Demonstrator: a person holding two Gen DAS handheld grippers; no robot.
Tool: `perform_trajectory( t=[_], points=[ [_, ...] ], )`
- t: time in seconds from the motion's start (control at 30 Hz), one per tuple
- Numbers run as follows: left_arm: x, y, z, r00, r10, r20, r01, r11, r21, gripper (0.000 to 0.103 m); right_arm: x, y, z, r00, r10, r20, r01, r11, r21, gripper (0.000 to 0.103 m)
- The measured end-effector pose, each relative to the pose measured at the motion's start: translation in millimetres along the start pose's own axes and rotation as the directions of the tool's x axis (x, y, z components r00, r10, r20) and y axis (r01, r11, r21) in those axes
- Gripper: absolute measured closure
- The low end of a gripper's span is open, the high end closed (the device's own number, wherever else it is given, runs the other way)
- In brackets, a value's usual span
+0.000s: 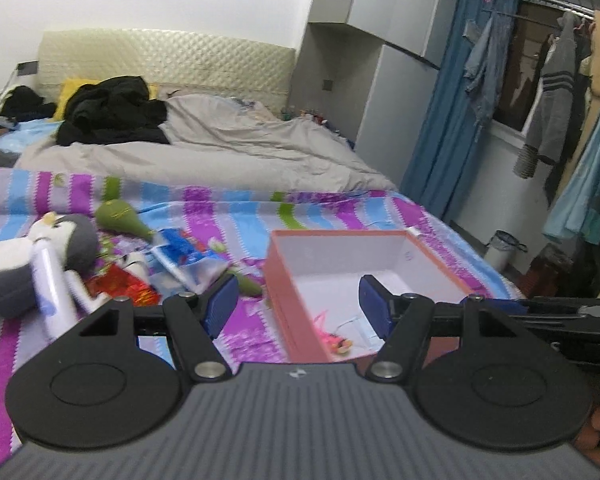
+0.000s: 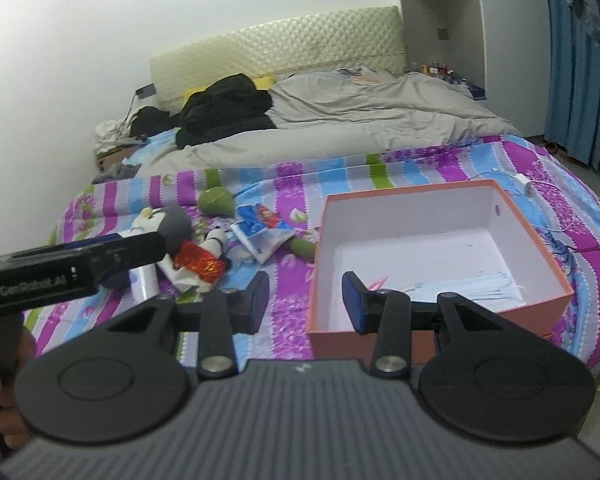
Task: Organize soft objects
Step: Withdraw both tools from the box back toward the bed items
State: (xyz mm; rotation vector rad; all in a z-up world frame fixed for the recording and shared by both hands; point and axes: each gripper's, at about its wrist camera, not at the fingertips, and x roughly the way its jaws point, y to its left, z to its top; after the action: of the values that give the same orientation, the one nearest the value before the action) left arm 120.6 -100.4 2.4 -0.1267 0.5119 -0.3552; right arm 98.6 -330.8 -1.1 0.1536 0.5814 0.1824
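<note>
A: Why does the bed (image 2: 440,168) carry everything here?

B: It serves as the work surface. The grey duvet (image 2: 380,116) and the black clothes (image 2: 224,106) are bunched toward the headboard end, which leaves the striped sheet at the foot end free for sorting.

A: And the box (image 2: 536,248)?

B: It sits open near the foot edge, toward the bed's right side, lid off and mouth up, so things can be dropped straight in. It looks like the collecting bin. Pale blue masks (image 2: 484,286) already lie flat on its floor, and a small pink thing (image 1: 336,340) rests in its near corner.

A: Where are the soft objects?

B: Heaped on the sheet just left of the box: a grey-and-white doll (image 1: 28,264), a green plush (image 2: 216,200) further toward the headboard, then a blue packet (image 2: 260,224) and a red cloth (image 2: 198,262). They sit near the box, so each carry is short, I judge.

A: The tongs?

B: Both pairs are empty. The left tongs (image 1: 300,304) gape wide over the box's near wall; the right tongs (image 2: 306,300) stand partly parted, nothing between them.
</note>
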Motion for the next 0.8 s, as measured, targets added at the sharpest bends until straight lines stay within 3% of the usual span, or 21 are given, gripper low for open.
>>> perform_trajectory(
  t=[0.33,0.8],
  points=[
    [-15,47,-40,0.996,0.086,-0.025,-0.087,0.995,-0.041,0.031,17,42,-40,0.998,0.055,-0.029,-0.057,0.997,-0.044,0.06],
    [-24,92,-98,0.989,0.133,-0.058,-0.138,0.985,-0.099,0.031,37,83,-93,0.994,0.104,-0.024,-0.106,0.99,-0.091,0.06]
  ],
)
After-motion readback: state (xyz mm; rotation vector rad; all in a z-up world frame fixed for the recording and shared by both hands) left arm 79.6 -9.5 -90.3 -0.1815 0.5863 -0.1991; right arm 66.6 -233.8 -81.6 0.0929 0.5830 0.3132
